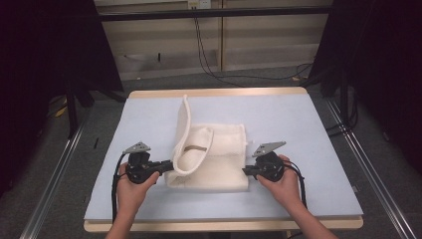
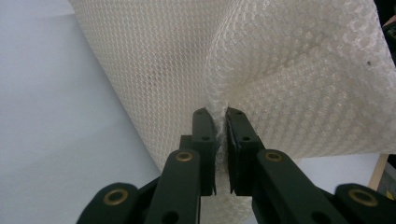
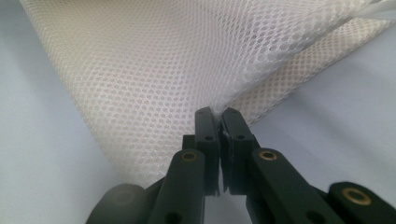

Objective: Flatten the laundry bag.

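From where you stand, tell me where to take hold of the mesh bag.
Grip the mesh bag at its two near corners, coming in low from the left and right sides. The left gripper and right gripper already pinch those thin, flat edges there.

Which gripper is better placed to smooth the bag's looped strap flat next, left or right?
Left, probably. The left gripper is pinching the mesh bag right beside the strap, while the right gripper grips the opposite edge, farther away.
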{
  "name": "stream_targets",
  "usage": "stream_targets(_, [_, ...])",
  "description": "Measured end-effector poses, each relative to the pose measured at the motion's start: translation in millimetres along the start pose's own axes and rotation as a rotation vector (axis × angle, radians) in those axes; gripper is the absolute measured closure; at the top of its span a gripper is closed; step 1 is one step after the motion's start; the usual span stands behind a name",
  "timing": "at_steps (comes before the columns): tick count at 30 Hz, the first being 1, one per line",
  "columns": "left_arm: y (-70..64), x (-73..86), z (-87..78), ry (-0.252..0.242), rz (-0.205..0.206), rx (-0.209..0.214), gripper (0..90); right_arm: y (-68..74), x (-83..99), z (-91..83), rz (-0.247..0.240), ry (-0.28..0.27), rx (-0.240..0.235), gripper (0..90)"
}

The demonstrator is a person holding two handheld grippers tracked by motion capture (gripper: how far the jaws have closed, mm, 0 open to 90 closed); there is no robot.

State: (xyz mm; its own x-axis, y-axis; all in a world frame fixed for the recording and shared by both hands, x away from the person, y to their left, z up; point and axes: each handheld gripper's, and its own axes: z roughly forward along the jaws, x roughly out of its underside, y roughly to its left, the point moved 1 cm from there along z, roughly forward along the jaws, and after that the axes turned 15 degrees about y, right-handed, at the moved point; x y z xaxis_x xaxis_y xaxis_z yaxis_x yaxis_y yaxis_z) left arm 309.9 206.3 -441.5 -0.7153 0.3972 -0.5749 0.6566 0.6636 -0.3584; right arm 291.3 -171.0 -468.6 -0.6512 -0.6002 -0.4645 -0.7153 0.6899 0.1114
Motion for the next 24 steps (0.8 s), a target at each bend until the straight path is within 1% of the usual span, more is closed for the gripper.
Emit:
stream_targets(1, [1.5, 0.4, -1.0, -0.005, -0.011, -0.004, 83.6, -0.8, 0.1, -1.4, 0.005, 0.0, 0.012, 86.9])
stream_targets(3, [3.2, 0.9, -2.1, -0.009, -0.021, -0.01, 83.6, -1.5, 0.4, -2.1, 0.006, -0.006, 0.012, 86.9])
stream_targets(6, [6.0, 2.0, -3.8, -0.008, -0.026, -0.009, 83.6, -1.7, 0.7, -2.0, 0.002, -0.007, 0.011, 86.9])
stream_targets(7, [7.3, 2.8, -4.6, -0.014, -0.038, -0.009, 83.6, -1.7, 0.7, -1.9, 0.002, -0.008, 0.01, 86.8])
stream_targets(8, [10.2, 3.9, -6.5, -0.011, -0.041, -0.014, 83.6, -1.4, 0.8, -1.3, 0.004, -0.005, 0.001, 86.9])
stream_targets(9, [11.2, 4.5, -7.1, -0.016, -0.053, -0.015, 83.6, -1.6, 0.9, -1.3, 0.004, -0.005, -0.002, 86.9])
stream_targets(10, [11.2, 4.5, -7.1, -0.016, -0.053, -0.015, 83.6, -2.0, 0.9, -1.0, 0.005, -0.007, -0.004, 86.8])
stream_targets(11, [14.1, 6.0, -8.8, -0.011, -0.052, -0.019, 83.6, -2.3, 1.1, -1.0, 0.012, -0.005, -0.002, 86.9])
stream_targets(12, [14.3, 6.3, -9.1, -0.015, -0.063, -0.026, 83.6, -2.8, 1.0, -1.1, 0.015, -0.001, -0.001, 87.0])
stream_targets(13, [14.3, 6.3, -9.1, -0.015, -0.063, -0.026, 83.6, -3.1, 0.9, -0.7, 0.016, -0.007, -0.006, 87.0])
stream_targets(14, [17.5, 7.9, -11.3, -0.015, -0.066, -0.031, 83.6, -3.3, 0.6, -0.7, 0.018, -0.005, -0.005, 87.0])
stream_targets(15, [18.0, 8.4, -11.8, -0.018, -0.077, -0.031, 83.6, -3.4, 0.5, -0.7, 0.02, -0.005, -0.004, 87.0])
stream_targets(18, [21.7, 10.7, -13.4, -0.017, -0.082, -0.037, 83.5, -3.6, 0.3, -1.0, 0.022, -0.001, -0.002, 87.0])
stream_targets(19, [24.2, 12.5, -14.0, -0.016, -0.091, -0.04, 83.4, -5.3, 0.1, -1.5, 0.02, -0.009, -0.007, 87.1])
stream_targets(21, [26.3, 14.0, -14.6, -0.016, -0.105, -0.045, 83.2, -6.7, 0.1, -3.6, 0.029, -0.009, 0.005, 87.1])
stream_targets(23, [27.9, 15.2, -14.4, -0.009, -0.102, -0.044, 83.0, -7.9, 0.3, -4.9, 0.034, -0.012, 0.004, 87.1])
stream_targets(24, [29.6, 16.7, -14.0, -0.004, -0.109, -0.046, 82.4, -11.2, 0.8, -7.8, 0.043, -0.022, 0.012, 87.2])
